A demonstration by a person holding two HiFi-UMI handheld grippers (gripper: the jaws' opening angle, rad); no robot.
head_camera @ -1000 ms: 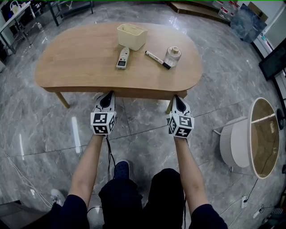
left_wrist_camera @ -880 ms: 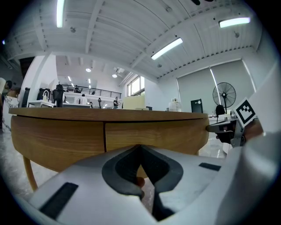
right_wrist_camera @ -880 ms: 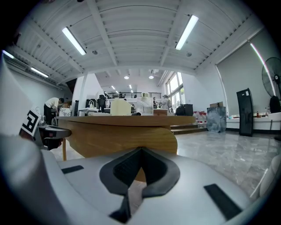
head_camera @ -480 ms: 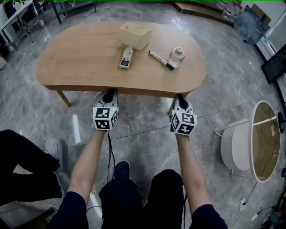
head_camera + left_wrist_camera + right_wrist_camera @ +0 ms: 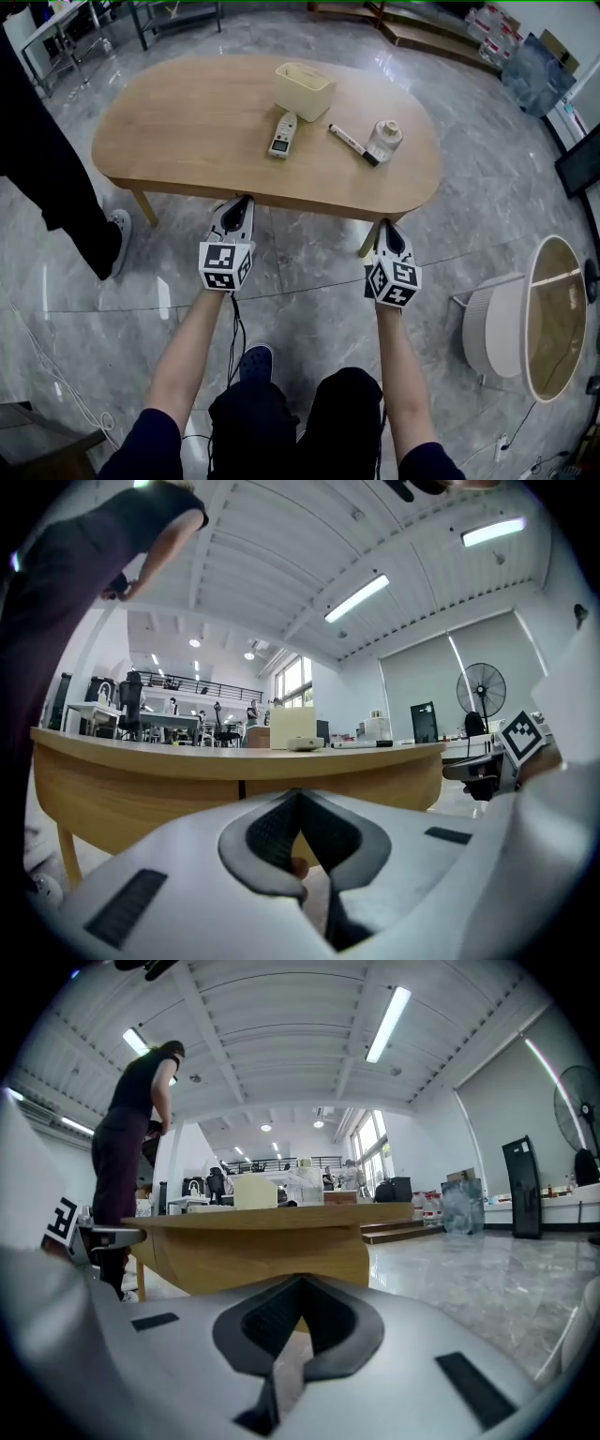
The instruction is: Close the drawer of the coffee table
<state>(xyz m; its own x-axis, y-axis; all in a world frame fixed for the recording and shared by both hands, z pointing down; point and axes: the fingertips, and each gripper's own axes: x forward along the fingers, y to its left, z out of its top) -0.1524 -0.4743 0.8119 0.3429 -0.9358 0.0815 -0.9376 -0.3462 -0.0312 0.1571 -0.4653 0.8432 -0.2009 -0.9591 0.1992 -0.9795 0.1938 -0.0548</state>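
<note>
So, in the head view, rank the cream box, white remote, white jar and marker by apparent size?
1. Cream rectangular box.
2. White handheld remote and white lidded jar: too alike to rank.
3. Black-capped white marker, slimmest.

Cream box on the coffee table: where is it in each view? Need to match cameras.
Head view: cream box upper centre, on the far part of the coffee table.
Left gripper view: centre, on the tabletop above the jaws.
Right gripper view: left of centre, on the tabletop.
Shared landmark: the coffee table's wooden front edge.
</note>
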